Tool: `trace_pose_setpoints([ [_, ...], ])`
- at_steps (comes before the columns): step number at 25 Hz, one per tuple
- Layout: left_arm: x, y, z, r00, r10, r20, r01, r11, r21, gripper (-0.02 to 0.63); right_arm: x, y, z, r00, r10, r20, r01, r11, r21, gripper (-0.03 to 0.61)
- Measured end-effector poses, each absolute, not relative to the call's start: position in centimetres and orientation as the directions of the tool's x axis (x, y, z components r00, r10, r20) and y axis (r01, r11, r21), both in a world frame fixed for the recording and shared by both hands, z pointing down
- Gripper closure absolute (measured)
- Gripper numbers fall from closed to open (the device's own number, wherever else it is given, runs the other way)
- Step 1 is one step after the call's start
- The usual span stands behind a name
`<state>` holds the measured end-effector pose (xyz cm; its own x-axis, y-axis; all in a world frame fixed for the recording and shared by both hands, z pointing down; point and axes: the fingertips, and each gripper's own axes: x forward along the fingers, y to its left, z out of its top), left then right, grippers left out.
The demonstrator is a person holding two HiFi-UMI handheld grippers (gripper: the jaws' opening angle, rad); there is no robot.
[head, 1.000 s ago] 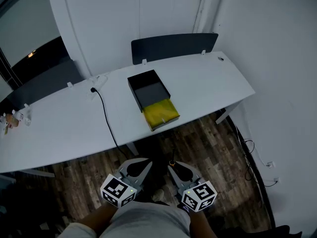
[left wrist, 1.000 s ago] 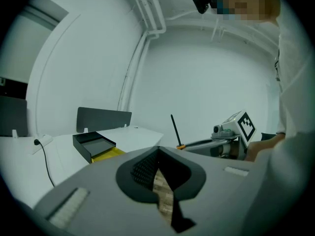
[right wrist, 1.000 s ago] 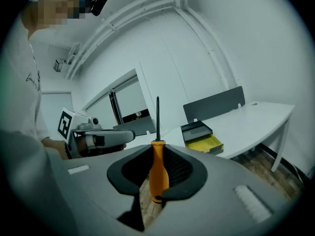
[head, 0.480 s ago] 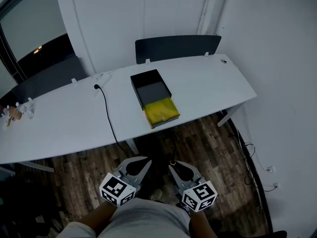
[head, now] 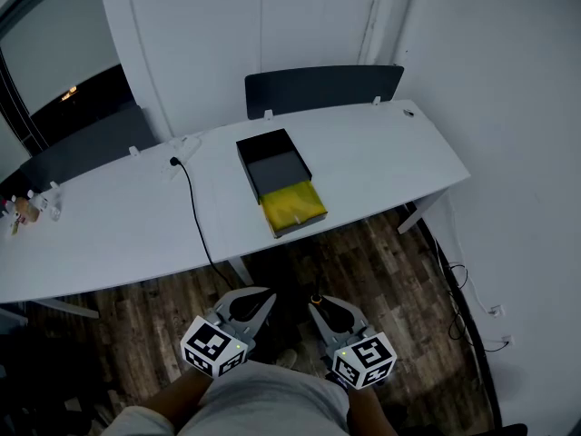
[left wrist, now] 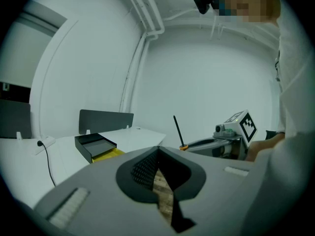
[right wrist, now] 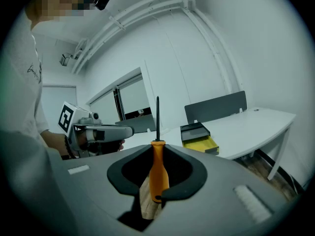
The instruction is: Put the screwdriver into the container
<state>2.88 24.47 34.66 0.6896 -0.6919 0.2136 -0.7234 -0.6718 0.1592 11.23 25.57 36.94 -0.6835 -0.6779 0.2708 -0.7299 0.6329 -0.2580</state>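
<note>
carrying the screwdriver, container not yet reached

the carry is the step in hand. my right tongs [right wrist: 156, 149] are clamped on the orange handle of the screwdriver [right wrist: 158, 173]. it stands upright between the jaws, with its thin dark shaft rising past the tips. my left tongs [left wrist: 157, 150] are closed on nothing: the jaws meet at the tips and only floor shows through the gap behind them. they hang just beside the right tongs, on their left, and both sit low in front of my body over the wooden floor [head: 381, 271]

the container [head: 243, 160] is a black open box with a yellow part [head: 293, 205] at its near end. it rests on the white table [head: 381, 153], well ahead of both tongs and apart from them. a black cable [head: 192, 212] runs over the table to the left of it

as i judge it, nothing is placed yet. next i need to bring the right tongs forward and up until they are over the open black part of the box. the box looks long and narrow, so i should turn the shaft to lie along its length and lower it inside the walls before i loosen the jaws. the left tongs have no job unless the box needs steadying
</note>
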Motion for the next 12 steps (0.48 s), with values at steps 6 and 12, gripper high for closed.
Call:
trace_pose_setpoints([
  [6,3.3,21.7,35.0,0.703,-0.68,0.207,-0.711,-0.683,0.17,0.614,11.7,23.2,37.3,-0.669,-0.686,0.284,-0.743,0.617,-0.261,0.492],
  [12,3.7,17.6,35.5,0.72,-0.662,0.208,-0.693,-0.699,0.177,0.614,11.9,19.2,37.7,-0.658,-0.693,0.295,-0.753,0.601,-0.267,0.492],
])
